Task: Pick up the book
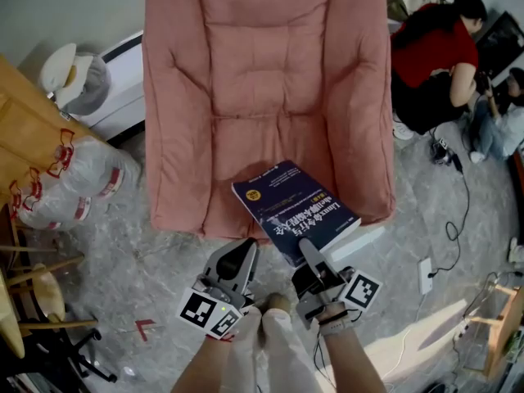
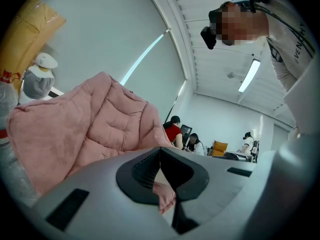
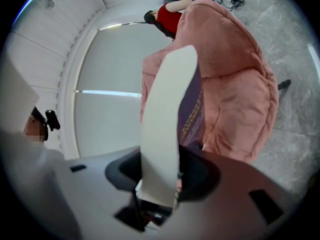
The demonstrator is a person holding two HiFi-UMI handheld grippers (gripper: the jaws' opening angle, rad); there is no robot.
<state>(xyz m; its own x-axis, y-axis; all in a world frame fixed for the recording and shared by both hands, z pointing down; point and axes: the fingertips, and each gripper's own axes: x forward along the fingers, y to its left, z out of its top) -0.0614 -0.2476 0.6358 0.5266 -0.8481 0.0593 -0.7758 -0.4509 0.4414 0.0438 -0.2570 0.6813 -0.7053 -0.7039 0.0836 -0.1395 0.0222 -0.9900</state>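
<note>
A dark blue book (image 1: 295, 207) with a white page edge hangs over the front of the pink padded chair (image 1: 262, 80), tilted, lifted off the seat. My right gripper (image 1: 307, 248) is shut on its near corner. In the right gripper view the book's page edge (image 3: 167, 124) stands up between the jaws of the right gripper (image 3: 160, 184), its purple-blue cover (image 3: 194, 109) on the right. My left gripper (image 1: 243, 256) is just left of the book and not touching it. In the left gripper view the left gripper (image 2: 160, 151) has its tips together, holding nothing.
Clear bags of bottles (image 1: 65, 182) and wooden furniture (image 1: 24, 121) stand at the left, a white unit (image 1: 123, 80) behind. Two people (image 1: 434, 56) sit on the floor at the upper right. A power strip and cable (image 1: 426, 273) lie on the grey floor to the right.
</note>
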